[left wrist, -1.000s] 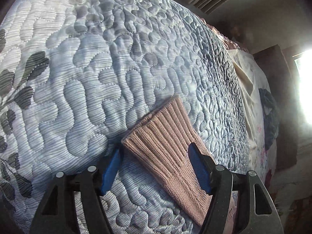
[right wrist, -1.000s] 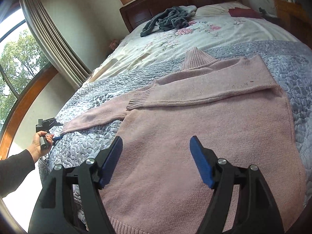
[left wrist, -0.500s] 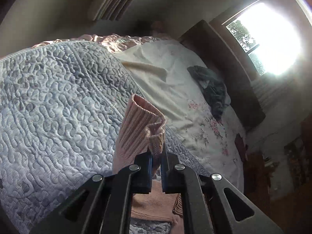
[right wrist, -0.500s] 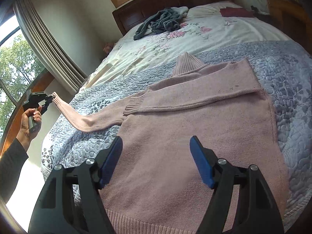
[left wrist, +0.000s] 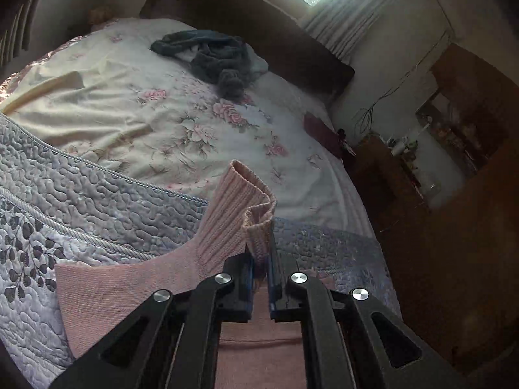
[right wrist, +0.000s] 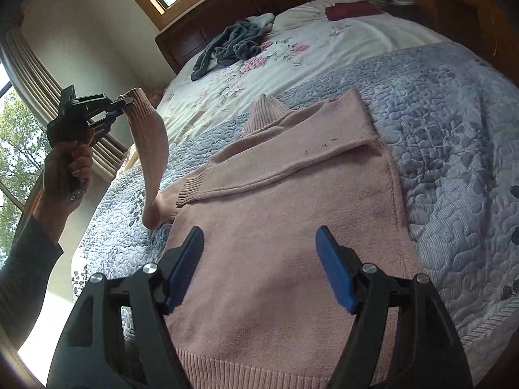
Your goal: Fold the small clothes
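Up at the left of the right wrist view, we see a hand (right wrist: 69, 165) in a dark sleeve (right wrist: 22, 278) gripping the handle of the left gripper (right wrist: 121, 105) and holding it raised above the bed's left edge. Its two blue-padded fingers are pressed together on the ribbed cuff (left wrist: 249, 214) of a pink sweater (right wrist: 285, 227), so that one sleeve (right wrist: 152, 159) hangs from the clamp in a curved column down to the garment's left shoulder. In the left wrist view the cuff stands up out of the closed jaws, folded over on itself.

Nearer to us, the right gripper (right wrist: 259, 269) hovers over the lower body of the sweater with its jaws wide apart and nothing between them.

We count two grippers, one sweater and two sleeves: the lifted one, and the other sleeve (right wrist: 292, 159) lying folded flat across the chest, its cuff toward the left. The sweater is a fine knit with a ribbed collar (right wrist: 262, 113) and a ribbed hem, spread flat on a grey-blue quilted bedspread (right wrist: 454, 149) stitched in pebble shapes with leaf prints. Beyond it lies a cream floral sheet (right wrist: 324, 52), and on that one crumpled grey garment (right wrist: 233, 45) and one dark red folded cloth (right wrist: 350, 11), near a wooden headboard (right wrist: 253, 6).
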{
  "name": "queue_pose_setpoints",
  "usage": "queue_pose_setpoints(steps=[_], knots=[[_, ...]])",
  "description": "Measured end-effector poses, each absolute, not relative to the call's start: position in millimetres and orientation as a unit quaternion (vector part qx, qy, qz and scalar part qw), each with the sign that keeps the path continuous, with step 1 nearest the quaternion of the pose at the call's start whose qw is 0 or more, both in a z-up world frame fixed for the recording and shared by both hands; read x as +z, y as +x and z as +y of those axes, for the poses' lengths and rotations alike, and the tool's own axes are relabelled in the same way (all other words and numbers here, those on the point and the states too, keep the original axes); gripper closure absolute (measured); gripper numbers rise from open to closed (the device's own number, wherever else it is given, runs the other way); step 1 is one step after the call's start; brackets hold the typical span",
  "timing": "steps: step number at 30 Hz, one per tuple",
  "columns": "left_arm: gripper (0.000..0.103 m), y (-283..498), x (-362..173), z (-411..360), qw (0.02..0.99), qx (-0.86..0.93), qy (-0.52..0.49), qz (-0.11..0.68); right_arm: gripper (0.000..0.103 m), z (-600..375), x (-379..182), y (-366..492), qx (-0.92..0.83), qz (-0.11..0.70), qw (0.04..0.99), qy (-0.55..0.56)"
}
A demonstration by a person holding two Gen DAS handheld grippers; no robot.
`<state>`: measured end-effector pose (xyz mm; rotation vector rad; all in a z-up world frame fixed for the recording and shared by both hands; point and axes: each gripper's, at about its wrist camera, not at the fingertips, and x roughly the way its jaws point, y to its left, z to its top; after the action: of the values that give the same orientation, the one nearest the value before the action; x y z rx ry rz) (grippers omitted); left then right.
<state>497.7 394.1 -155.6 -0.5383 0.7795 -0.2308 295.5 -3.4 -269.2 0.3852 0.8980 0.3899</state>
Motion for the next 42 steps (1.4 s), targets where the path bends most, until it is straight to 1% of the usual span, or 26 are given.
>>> queue_pose_setpoints(steps=[8,9,10,11,12,13,14,15,16,17,18,19,21,25,27,32,33,34,35,36,37,42], knots=[[0.097,529.3,-274.1,286.2,0.830,-0.177,-0.259,0.461,0.032,-19.8,-293.0,319.8,0.174,0.450,0.856,0.186],[0.096,532.2,-290.4,277.1,0.820,-0.188,-0.257,0.475,0.031,-20.4,-295.0,327.1,0.177,0.455,0.853,0.186],[0.093,533.4,-304.3,268.3,0.813,-0.194,-0.253,0.488,0.029,-21.2,-296.8,335.5,0.182,0.461,0.848,0.190],[0.086,533.2,-316.1,263.3,0.809,-0.192,-0.249,0.496,0.027,-21.5,-298.5,346.0,0.188,0.467,0.841,0.197],[0.081,530.2,-324.6,263.4,0.809,-0.190,-0.248,0.498,0.027,-21.6,-300.3,358.3,0.196,0.474,0.833,0.207],[0.071,523.8,-328.4,267.6,0.812,-0.185,-0.249,0.494,0.026,-21.5,-302.3,372.4,0.204,0.482,0.823,0.218],[0.059,513.3,-327.8,275.2,0.818,-0.182,-0.255,0.483,0.025,-21.0,-304.7,388.0,0.213,0.491,0.812,0.232],[0.050,500.3,-325.5,287.2,0.823,-0.183,-0.271,0.464,0.025,-19.6,-308.6,406.4,0.226,0.501,0.798,0.249],[0.035,484.1,-323.7,300.5,0.830,-0.181,-0.287,0.443,0.025,-18.0,-314.0,426.4,0.233,0.509,0.784,0.269],[0.030,467.1,-322.1,314.4,0.837,-0.178,-0.299,0.422,0.025,-15.4,-320.1,446.4,0.241,0.516,0.770,0.286],[0.029,450.8,-322.2,327.1,0.843,-0.172,-0.308,0.406,0.027,-10.4,-328.8,468.0,0.251,0.529,0.754,0.299],[0.027,434.7,-323.5,338.7,0.846,-0.166,-0.319,0.395,0.032,-5.4,-336.9,488.1,0.252,0.539,0.742,0.309],[0.026,407.0,-329.6,359.2,0.843,-0.166,-0.346,0.376,0.035,7.5,-359.6,527.2,0.252,0.569,0.716,0.316],[0.026,380.5,-348.5,385.8,0.828,-0.182,-0.387,0.364,0.043,30.0,-400.3,578.7,0.224,0.636,0.681,0.286],[0.026,382.4,-350.3,395.9,0.807,-0.206,-0.434,0.345,0.042,39.6,-406.5,588.7,0.229,0.649,0.671,0.276],[0.026,383.3,-353.5,410.9,0.796,-0.204,-0.466,0.328,0.043,64.7,-408.1,596.4,0.232,0.668,0.667,0.234],[0.026,381.9,-352.6,413.4,0.797,-0.204,-0.467,0.325,0.045,68.5,-408.3,597.5,0.231,0.672,0.665,0.228],[0.026,381.3,-351.4,414.2,0.796,-0.206,-0.468,0.324,0.054,71.8,-407.3,599.8,0.228,0.676,0.664,0.222],[0.026,379.9,-350.8,415.3,0.795,-0.208,-0.470,0.321,0.073,73.7,-405.9,601.3,0.224,0.680,0.663,0.217],[0.026,380.0,-350.3,415.1,0.795,-0.210,-0.470,0.321,0.087,76.1,-403.6,602.0,0.222,0.684,0.662,0.214],[0.026,379.8,-349.9,414.4,0.796,-0.211,-0.468,0.321,0.096,77.3,-398.8,602.2,0.224,0.684,0.661,0.214],[0.026,379.5,-348.3,410.8,0.804,-0.204,-0.456,0.322,0.097,80.0,-338.9,595.8,0.255,0.648,0.690,0.195]])
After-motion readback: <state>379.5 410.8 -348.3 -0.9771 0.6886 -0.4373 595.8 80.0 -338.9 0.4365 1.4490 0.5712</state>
